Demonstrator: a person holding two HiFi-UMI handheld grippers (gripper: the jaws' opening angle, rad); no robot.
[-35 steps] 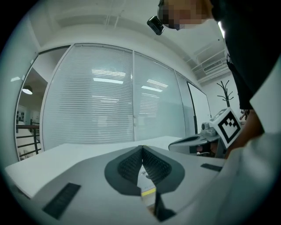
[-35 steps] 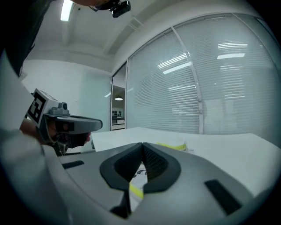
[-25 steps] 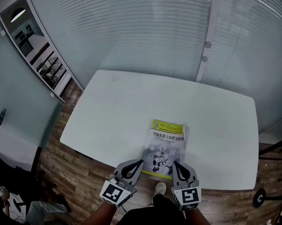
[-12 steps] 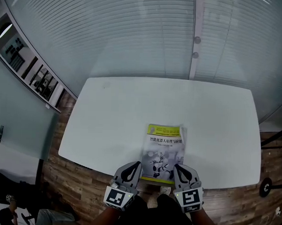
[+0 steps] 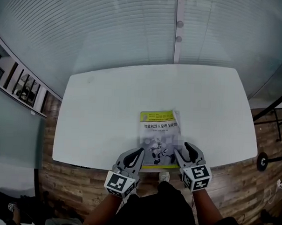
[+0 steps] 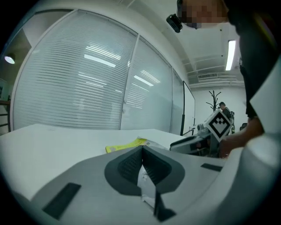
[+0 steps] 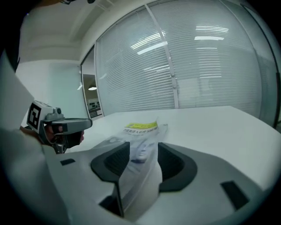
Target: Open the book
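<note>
The right claw [image 5: 185, 151] is caught with its jaws opening. They were clenched a moment ago and are now spread wide, so this claw is released. In the right gripper view the near end of the book [image 7: 140, 132] is seen between the two pads, with neither pad pressed on it. The left claw [image 5: 138, 154] is clenched on nothing, its tips closed together just beside the book's near left corner. Whether that corner is touched cannot be told.

The book [image 5: 158, 139] is laid flat and shut on the desk [image 5: 99, 112], straight ahead of both claws and running away from them, between the two in the head view. It has not been shifted on the desk.

The widening is judged to be preparation for a pinch on the cover at the right edge. Nothing has been lifted yet, so the opening itself is not begun. Care is called for so that only the cover is taken, not the whole block of pages.
</note>
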